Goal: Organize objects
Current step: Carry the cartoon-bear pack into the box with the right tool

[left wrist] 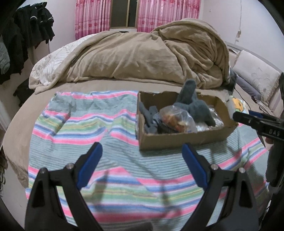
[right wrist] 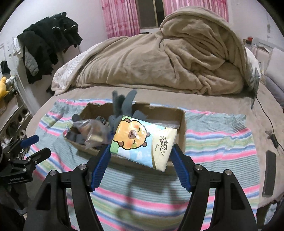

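Note:
A cardboard box [left wrist: 177, 140] sits on a striped towel [left wrist: 79, 124] on the bed. It holds a grey plush toy [left wrist: 191, 103] and a clear bag of orange bits [left wrist: 177, 119]. My right gripper [right wrist: 141, 151] is shut on a tissue pack with a cartoon bear [right wrist: 142, 140] and holds it over the box's near edge [right wrist: 182, 120]. The tissue pack shows partly behind the right gripper in the left wrist view [left wrist: 238, 104]. My left gripper [left wrist: 142, 156] is open and empty, above the towel left of the box front.
A heaped beige blanket [left wrist: 142, 55] fills the far half of the bed. A dark flat remote-like bar [right wrist: 269, 172] and a cable [right wrist: 266, 115] lie at the bed's right side. Dark clothes [right wrist: 48, 40] hang at the left. Pink curtains [left wrist: 92, 16] hang behind.

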A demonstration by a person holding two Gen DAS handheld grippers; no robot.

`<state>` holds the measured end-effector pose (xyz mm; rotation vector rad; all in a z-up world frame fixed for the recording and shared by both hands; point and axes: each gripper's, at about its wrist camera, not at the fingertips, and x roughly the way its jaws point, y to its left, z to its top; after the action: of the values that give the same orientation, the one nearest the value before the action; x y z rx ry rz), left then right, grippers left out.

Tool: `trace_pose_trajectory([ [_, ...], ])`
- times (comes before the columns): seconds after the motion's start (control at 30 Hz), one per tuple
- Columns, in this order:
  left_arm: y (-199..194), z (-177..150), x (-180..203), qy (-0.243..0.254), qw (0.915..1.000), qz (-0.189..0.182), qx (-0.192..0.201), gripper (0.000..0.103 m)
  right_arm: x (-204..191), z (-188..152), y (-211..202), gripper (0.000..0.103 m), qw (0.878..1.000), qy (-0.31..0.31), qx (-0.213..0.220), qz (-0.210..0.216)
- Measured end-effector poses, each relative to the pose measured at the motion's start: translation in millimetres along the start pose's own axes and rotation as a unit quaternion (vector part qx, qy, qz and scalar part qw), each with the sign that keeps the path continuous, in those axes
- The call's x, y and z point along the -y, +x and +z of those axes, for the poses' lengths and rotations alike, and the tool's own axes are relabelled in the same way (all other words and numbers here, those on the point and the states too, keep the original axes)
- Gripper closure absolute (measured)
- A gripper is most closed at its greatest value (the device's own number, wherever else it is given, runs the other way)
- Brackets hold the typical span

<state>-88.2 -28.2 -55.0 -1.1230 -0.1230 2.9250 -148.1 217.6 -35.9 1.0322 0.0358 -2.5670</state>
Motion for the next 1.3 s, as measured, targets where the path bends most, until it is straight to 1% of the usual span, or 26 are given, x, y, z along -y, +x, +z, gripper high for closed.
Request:
trace_pose_trajectory([
  [0.07, 3.5, 5.7, 3.6, 0.004, 1.0, 0.003, 0.004, 0.011, 3.8, 2.5, 5.2, 0.031, 1.0, -0.002, 0.001, -0.003],
  [0.17, 10.0, 13.0, 9.9, 0.009, 0.9999, 0.003, 0.007, 0.011, 9.1, 3.2, 15.4, 0.031, 1.0, 0.001, -0.003, 0.003],
  [0.27, 19.1, 16.4, 16.1, 0.015, 0.9999, 0.003, 0.003, 0.011, 13.2, 2.3, 25.5, 0.031, 1.0, 0.006, -0.008, 0.008],
  [0.47, 38.0, 16.2, 22.8, 0.015, 0.9999, -0.001, -0.008, 0.011, 19.2, -4.3, 39.4, 0.031, 1.0, 0.013, -0.018, 0.017],
  [0.57, 45.5, 15.7, 23.6, 0.011, 0.9998, -0.004, -0.014, 0.011, 18.6, -7.4, 46.3, 0.031, 1.0, 0.01, -0.024, 0.017],
  [0.63, 46.7, 15.1, 23.5, 0.012, 0.9998, -0.005, -0.015, 0.011, 18.3, -8.7, 47.3, 0.031, 1.0, 0.006, -0.02, 0.014],
  [0.7, 47.0, 14.8, 22.7, 0.01, 0.9998, -0.007, -0.015, 0.011, 18.6, -9.1, 47.0, 0.029, 1.0, 0.007, -0.018, 0.017],
  [0.73, 47.1, 14.6, 22.8, 0.009, 0.9998, -0.008, -0.015, 0.011, 19.2, -8.8, 47.0, 0.027, 1.0, 0.009, -0.018, 0.02],
  [0.8, 46.2, 14.0, 21.7, 0.009, 0.9998, -0.008, -0.015, 0.011, 19.6, -8.7, 46.1, 0.025, 1.0, 0.011, -0.017, 0.021],
  [1.0, 35.5, 12.5, 20.3, 0.005, 0.9999, -0.011, -0.009, 0.011, 19.4, -8.2, 37.6, 0.025, 1.0, 0.012, -0.014, 0.016],
  [1.3, 0.1, 8.6, 26.3, 0.011, 0.9998, -0.015, 0.012, 0.011, 11.7, -13.0, 7.0, 0.025, 1.0, 0.008, -0.001, 0.014],
])
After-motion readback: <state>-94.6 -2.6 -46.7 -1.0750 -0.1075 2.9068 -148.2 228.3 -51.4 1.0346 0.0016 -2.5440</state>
